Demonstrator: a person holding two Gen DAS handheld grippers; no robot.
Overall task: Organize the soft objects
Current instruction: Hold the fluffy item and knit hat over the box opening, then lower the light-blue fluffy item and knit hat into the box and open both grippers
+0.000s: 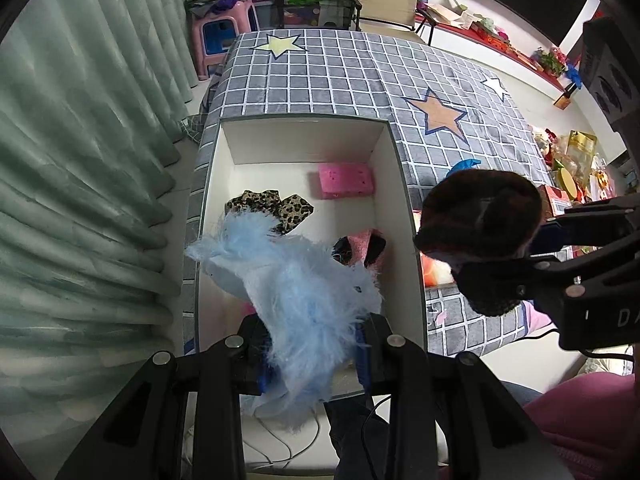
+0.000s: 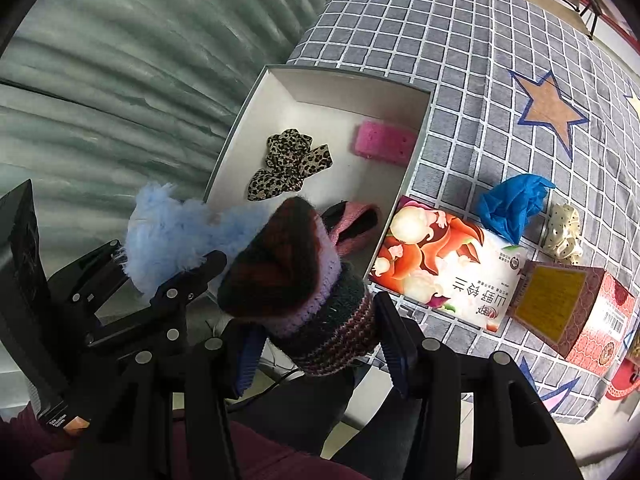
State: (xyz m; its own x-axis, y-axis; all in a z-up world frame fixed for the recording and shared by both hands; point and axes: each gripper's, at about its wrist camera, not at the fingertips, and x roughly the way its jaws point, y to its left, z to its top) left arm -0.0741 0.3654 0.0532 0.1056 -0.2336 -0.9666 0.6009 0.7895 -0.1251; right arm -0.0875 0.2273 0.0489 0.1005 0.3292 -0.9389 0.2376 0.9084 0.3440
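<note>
left gripper (image 1: pixel 316 344) clamped on blue fluffy cloth (image 1: pixel 296 292), over near end of white box (image 1: pixel 208 200) | right gripper (image 2: pixel 320 340) clamped on knitted hat (image 2: pixel 296 276), just right of box's near-right corner | left nearer the drop

One white box (image 2: pixel 256 120) on surface (image 2: pixel 460 40). Inside box: one leopard-print bow (image 2: pixel 288 164), one pink sponge (image 2: pixel 384 142), one pink-and-black slipper (image 2: pixel 356 226). Two tools: left tool (image 1: pixel 312 344) gripping one fluffy blue piece (image 1: pixel 304 300); right tool (image 2: pixel 320 344) gripping one knitted hat (image 2: pixel 296 280). Outside box on surface: one tissue pack (image 2: pixel 444 264), one blue glove (image 2: pixel 512 204), one cream dotted scrunchie (image 2: pixel 564 232), one red carton (image 2: pixel 568 312). Printed stars on cover: three in left wrist view.
</note>
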